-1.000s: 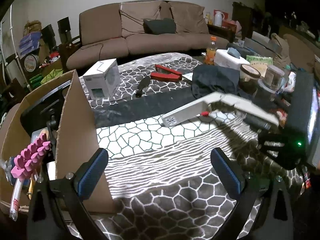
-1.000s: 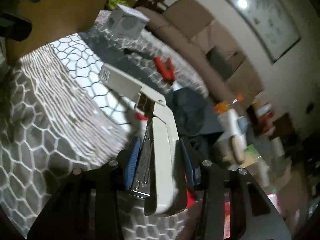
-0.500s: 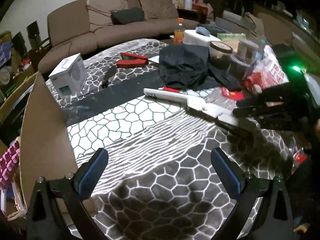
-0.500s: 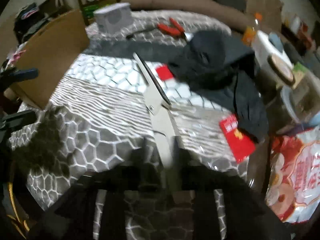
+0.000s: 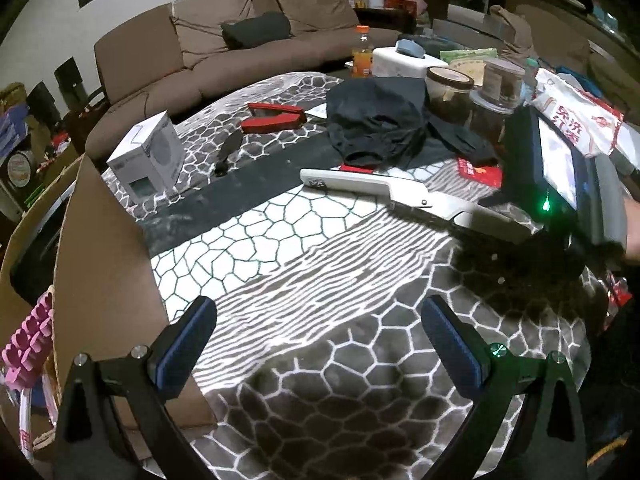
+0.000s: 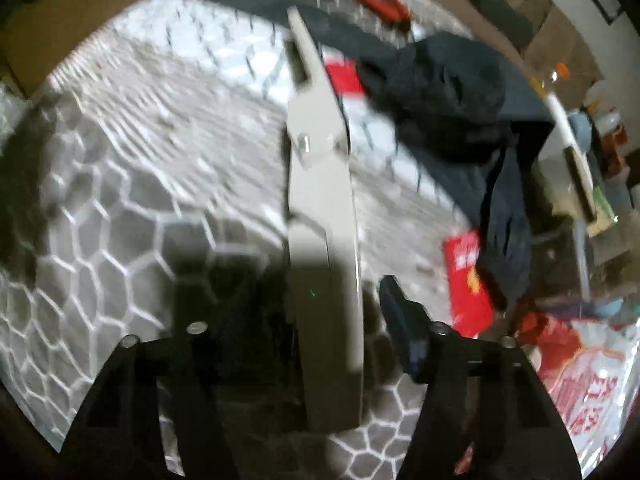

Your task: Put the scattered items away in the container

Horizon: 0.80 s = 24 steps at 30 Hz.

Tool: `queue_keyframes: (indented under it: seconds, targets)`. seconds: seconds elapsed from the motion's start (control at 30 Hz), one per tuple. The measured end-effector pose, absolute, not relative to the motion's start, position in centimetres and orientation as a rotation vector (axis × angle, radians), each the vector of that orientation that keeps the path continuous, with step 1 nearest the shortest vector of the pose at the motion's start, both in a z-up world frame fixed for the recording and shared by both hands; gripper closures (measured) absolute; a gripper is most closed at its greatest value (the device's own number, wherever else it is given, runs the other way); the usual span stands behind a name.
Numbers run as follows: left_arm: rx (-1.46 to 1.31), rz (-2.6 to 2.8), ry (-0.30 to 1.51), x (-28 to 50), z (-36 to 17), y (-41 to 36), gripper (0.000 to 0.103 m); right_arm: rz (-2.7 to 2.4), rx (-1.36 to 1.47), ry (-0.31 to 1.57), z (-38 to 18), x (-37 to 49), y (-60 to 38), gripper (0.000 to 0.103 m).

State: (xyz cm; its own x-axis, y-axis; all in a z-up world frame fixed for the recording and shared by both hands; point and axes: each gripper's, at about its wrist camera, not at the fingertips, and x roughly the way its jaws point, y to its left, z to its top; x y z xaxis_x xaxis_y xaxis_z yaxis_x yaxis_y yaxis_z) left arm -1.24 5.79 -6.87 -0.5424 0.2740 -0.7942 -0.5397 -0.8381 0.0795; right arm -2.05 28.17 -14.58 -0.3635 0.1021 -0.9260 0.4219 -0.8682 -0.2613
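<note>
A long white stapler (image 5: 404,196) lies on the patterned cloth, with its near end between the fingers of my right gripper (image 6: 320,312). In the blurred right wrist view the stapler (image 6: 320,184) runs up the middle and the jaws stand apart from its sides, so the gripper looks open. My left gripper (image 5: 316,340) is open and empty above the cloth, next to the cardboard box (image 5: 104,272) at the left. A red stapler (image 5: 276,116), a black pen-like item (image 5: 228,152) and a white carton (image 5: 148,160) lie farther back.
A black garment (image 5: 380,120) lies behind the stapler, with red packets (image 5: 480,168) beside it. Jars (image 5: 448,88), an orange bottle (image 5: 362,58) and snack bags (image 5: 576,116) crowd the right side. A brown sofa (image 5: 224,52) stands behind. Pink items (image 5: 28,340) sit in the box.
The right gripper lowered the white stapler from a tilted, lifted pose to lie flat on the cloth, and its jaws have spread apart. The left gripper's view shifted right, away from the box.
</note>
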Motion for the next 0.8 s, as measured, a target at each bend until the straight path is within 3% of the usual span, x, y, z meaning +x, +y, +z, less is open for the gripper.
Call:
queue_keyframes:
  seconds: [0.03, 0.13, 0.3, 0.43, 0.6, 0.73, 0.8]
  targets:
    - [-1.146, 2.370, 0.433, -1.3, -6.9, 5.8, 0.000, -2.334, 1.673, 0.614, -14.5, -2.3, 28.8, 0.059]
    - [-1.148, 2.371, 0.428, -1.4, -6.9, 5.8, 0.000, -2.324, 1.727, 0.403, -14.6, -2.9, 30.6, 0.060]
    - [-1.129, 2.365, 0.430, -1.1, -6.4, 5.6, 0.000, -2.340, 1.696, 0.316, -12.9, -2.1, 31.0, 0.067]
    - [-1.092, 2.336, 0.439, -0.7, -5.7, 5.1, 0.000, -2.189, 1.532, 0.299, -10.2, 0.8, 28.0, 0.067]
    - [-1.078, 2.287, 0.468, -0.6, -5.7, 5.0, 0.000, -2.045, 1.580, 0.499, -12.8, 2.6, 26.1, 0.068]
    - [-1.047, 2.203, 0.615, -0.7, -6.7, 7.6, 0.000, -2.063, 1.631, 0.685, -14.0, 3.1, 26.6, 0.068]
    - [-1.005, 2.159, 0.715, -1.2, -7.4, 9.3, 0.000, -2.136, 1.547, 0.917, -13.7, 3.8, 26.4, 0.068]
